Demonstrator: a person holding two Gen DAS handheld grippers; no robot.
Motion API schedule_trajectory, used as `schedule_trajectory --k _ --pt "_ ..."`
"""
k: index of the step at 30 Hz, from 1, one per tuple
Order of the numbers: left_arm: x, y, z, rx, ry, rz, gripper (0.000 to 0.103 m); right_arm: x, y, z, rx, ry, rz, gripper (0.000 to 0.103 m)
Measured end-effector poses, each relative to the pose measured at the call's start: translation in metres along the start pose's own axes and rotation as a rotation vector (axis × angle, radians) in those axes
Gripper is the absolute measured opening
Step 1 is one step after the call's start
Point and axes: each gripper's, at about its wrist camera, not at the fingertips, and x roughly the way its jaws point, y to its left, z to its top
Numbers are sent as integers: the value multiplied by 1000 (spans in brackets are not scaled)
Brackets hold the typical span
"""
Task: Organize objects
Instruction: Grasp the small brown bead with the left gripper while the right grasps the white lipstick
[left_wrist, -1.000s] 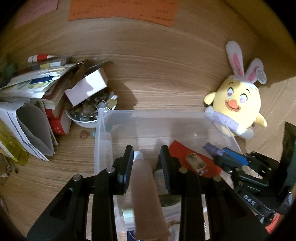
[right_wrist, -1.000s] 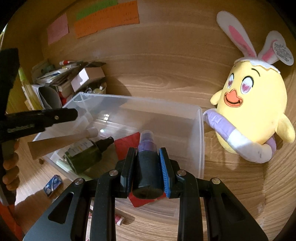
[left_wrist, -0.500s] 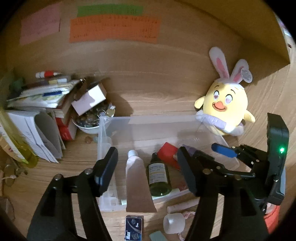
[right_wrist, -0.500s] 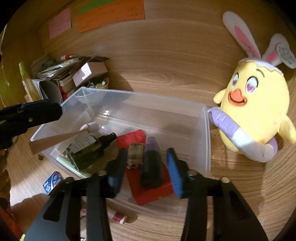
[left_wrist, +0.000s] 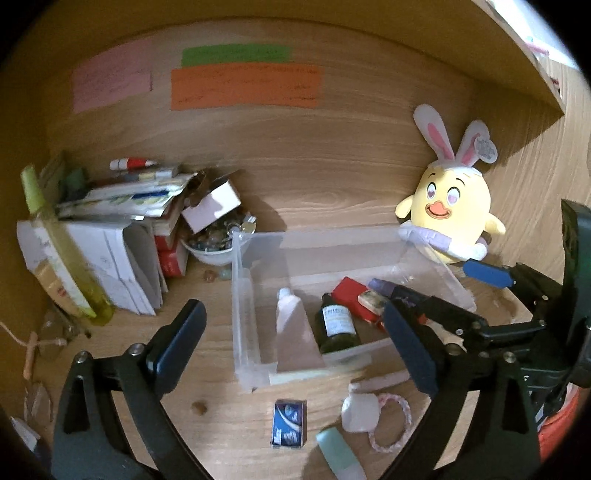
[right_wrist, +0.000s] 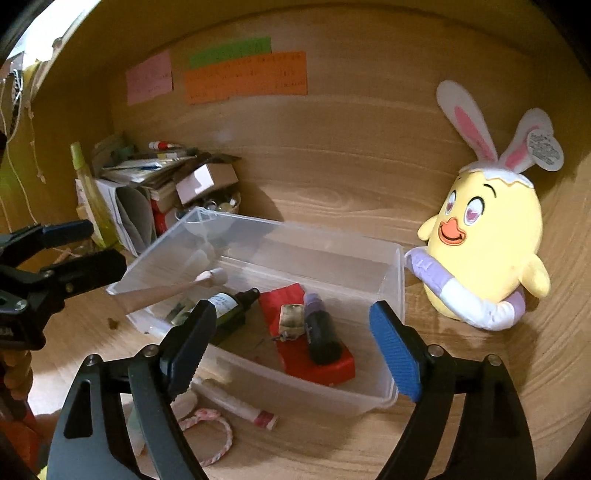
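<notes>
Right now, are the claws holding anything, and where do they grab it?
Nothing is held. The left claw and the right claw are both open, and the tube and dark bottle lie in the clear bin.

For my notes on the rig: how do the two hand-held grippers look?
Both are black plastic frames with silver screws. The right hand-held gripper has blue ribbed pads. The left hand-held gripper has darker blue pads. No cables or sleeves show.
</notes>
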Motion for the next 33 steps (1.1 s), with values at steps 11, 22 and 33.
schedule_trajectory --k 11,22,33 --pt "-14 48 -29 -77 39 56 99 -24 5 -19 -5 -13 8 83" --pt "8 81 -76 -112 173 114 99 -12 14 -52 -7 78 31 83" --pt "37 91 -101 -104 281 107 99 10 12 -81 -7 193 -3 83"
